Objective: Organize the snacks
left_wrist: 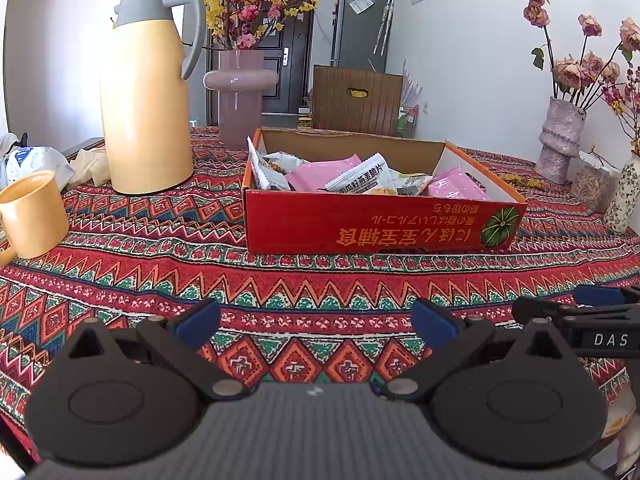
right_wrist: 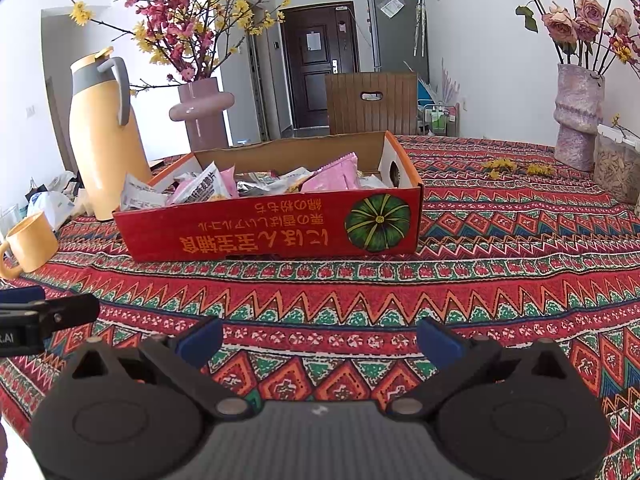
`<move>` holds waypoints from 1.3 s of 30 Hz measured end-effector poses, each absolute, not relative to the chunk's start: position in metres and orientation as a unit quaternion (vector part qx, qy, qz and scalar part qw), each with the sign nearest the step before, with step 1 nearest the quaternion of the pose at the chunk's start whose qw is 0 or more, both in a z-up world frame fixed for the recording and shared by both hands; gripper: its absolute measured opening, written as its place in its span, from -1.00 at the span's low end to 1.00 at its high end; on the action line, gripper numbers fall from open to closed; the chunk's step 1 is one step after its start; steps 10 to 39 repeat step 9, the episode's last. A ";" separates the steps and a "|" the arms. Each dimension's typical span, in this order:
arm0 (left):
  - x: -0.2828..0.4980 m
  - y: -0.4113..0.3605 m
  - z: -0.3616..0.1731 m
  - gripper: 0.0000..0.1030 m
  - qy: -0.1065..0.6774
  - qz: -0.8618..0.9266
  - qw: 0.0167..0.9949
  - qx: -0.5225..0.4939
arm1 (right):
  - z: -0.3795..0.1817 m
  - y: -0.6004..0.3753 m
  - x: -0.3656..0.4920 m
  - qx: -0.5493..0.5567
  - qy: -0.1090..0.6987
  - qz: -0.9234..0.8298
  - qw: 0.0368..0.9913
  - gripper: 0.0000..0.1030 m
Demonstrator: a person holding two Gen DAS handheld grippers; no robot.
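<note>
A red cardboard box with a green pumpkin print stands on the patterned tablecloth, ahead of both grippers; it also shows in the right wrist view. It holds several snack packets, pink and white. My left gripper is open and empty, low over the cloth, short of the box. My right gripper is open and empty, also short of the box. Each gripper shows at the edge of the other's view, the right one in the left wrist view, the left one in the right wrist view.
A yellow thermos jug and a yellow mug stand left of the box. A pink vase with flowers stands behind it. A rose vase and a jar of seeds stand at the right. A wooden chair is behind the table.
</note>
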State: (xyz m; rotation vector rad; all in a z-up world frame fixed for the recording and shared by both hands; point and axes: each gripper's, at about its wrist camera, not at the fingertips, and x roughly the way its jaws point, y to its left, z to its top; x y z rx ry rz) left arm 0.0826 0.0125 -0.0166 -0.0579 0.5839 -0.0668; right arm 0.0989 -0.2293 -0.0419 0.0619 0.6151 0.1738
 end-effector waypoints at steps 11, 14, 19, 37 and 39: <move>0.084 0.014 -0.019 1.00 0.288 -0.032 0.956 -0.031 | -0.042 -0.229 0.099 0.030 0.303 0.085 0.949 1.00; 0.084 0.014 -0.019 1.00 0.288 -0.032 0.956 -0.031 | -0.042 -0.229 0.099 0.030 0.303 0.085 0.949 1.00; 0.084 0.014 -0.019 1.00 0.288 -0.032 0.956 -0.031 | -0.042 -0.229 0.099 0.030 0.303 0.085 0.949 1.00; 0.084 0.014 -0.019 1.00 0.288 -0.032 0.956 -0.031 | -0.042 -0.229 0.099 0.030 0.303 0.085 0.949 1.00; 0.084 0.014 -0.019 1.00 0.288 -0.032 0.956 -0.031 | -0.042 -0.229 0.099 0.030 0.303 0.085 0.949 1.00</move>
